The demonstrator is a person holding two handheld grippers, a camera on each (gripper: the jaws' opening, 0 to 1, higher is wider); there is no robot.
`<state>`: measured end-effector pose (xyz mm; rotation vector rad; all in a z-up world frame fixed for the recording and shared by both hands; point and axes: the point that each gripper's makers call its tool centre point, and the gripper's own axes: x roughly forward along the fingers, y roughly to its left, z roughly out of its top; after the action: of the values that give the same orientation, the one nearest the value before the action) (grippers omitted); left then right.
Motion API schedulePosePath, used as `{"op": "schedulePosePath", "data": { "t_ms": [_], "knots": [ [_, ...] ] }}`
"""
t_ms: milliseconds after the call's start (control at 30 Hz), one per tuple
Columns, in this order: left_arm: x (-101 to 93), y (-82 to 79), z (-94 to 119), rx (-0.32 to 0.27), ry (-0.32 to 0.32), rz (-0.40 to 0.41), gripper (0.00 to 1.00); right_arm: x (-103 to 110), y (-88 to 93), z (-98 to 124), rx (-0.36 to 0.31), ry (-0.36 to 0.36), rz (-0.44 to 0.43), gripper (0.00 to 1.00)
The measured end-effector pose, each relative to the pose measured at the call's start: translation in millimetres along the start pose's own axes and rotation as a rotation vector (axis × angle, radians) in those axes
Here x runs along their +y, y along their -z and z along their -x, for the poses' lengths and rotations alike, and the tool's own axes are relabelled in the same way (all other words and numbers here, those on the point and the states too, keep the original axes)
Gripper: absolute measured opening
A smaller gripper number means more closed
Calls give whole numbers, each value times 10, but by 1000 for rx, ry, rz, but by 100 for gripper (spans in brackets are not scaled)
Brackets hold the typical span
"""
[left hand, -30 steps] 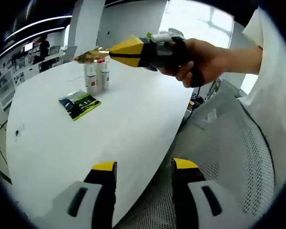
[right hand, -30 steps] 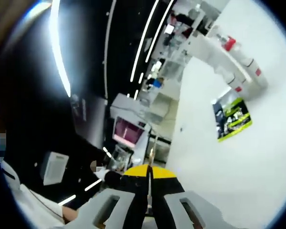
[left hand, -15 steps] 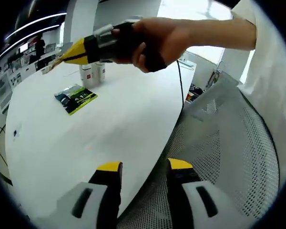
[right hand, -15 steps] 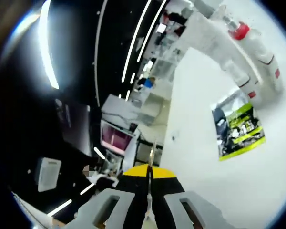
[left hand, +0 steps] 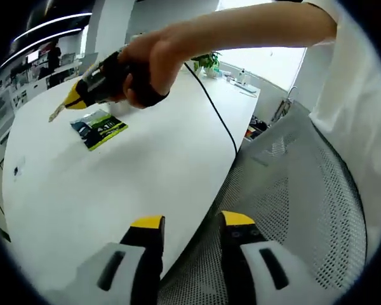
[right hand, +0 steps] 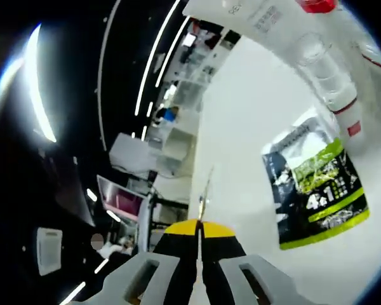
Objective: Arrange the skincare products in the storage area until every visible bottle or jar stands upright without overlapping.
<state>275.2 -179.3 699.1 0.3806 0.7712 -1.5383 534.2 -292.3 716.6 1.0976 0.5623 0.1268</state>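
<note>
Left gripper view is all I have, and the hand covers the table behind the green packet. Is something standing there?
Observer: Yes. The right gripper view shows white bottles close beside the green packet, which lies flat.
Operator: Do they have caps?
Observer: One has a red cap; the others are cut off by the edge of the view.
Operator: Is the right gripper closed?
Observer: Yes. The right gripper has its jaws shut on a thin flat sheet, seen edge-on.
</note>
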Motion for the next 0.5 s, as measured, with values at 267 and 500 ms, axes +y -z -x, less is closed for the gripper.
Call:
{"op": "schedulePosePath", "data": {
  "t_ms": [267,500],
  "knots": [
    [-1,-18,9,-14,8,20,28,-138,-63,-294,64,66,24,0],
    [27,-9,27,-13,-3,34,26,-348,-33,-410,107,185,55,0]
  ]
}}
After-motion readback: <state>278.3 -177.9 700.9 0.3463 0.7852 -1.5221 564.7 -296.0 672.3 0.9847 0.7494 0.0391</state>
